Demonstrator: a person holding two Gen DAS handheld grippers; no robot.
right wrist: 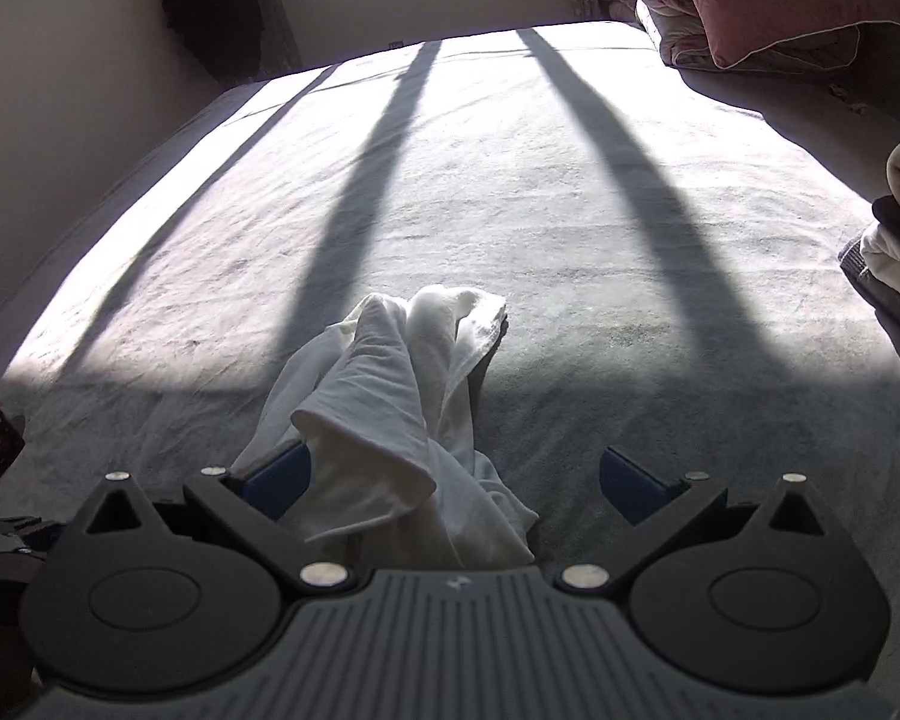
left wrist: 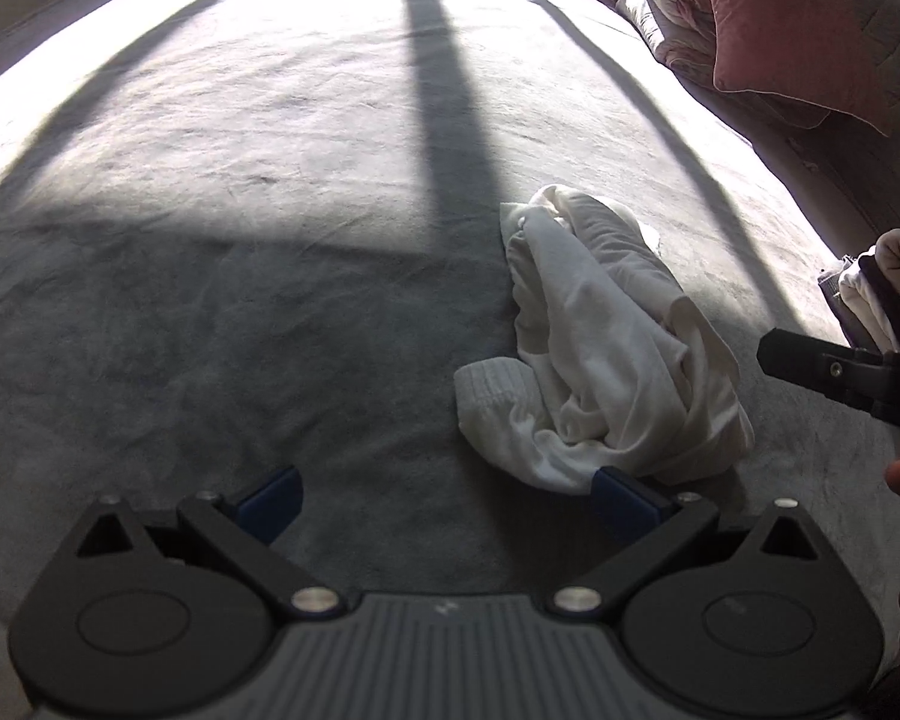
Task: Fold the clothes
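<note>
A crumpled white garment (left wrist: 600, 348) with a ribbed cuff lies on the grey bed cover (left wrist: 240, 300), to the right of centre in the left wrist view. My left gripper (left wrist: 450, 501) is open and empty; its right finger sits at the garment's near edge. In the right wrist view the same garment (right wrist: 390, 420) lies bunched between my open right gripper's (right wrist: 456, 483) fingers, against the left one. The right gripper's dark body (left wrist: 840, 375) shows at the right edge of the left wrist view.
A stack of folded clothes (left wrist: 876, 288) sits at the bed's right edge, also in the right wrist view (right wrist: 894, 252). A pink pillow (left wrist: 798, 30) and rolled quilts (left wrist: 672, 6) lie at the far right. Window-bar shadows cross the sunlit cover (right wrist: 510, 180).
</note>
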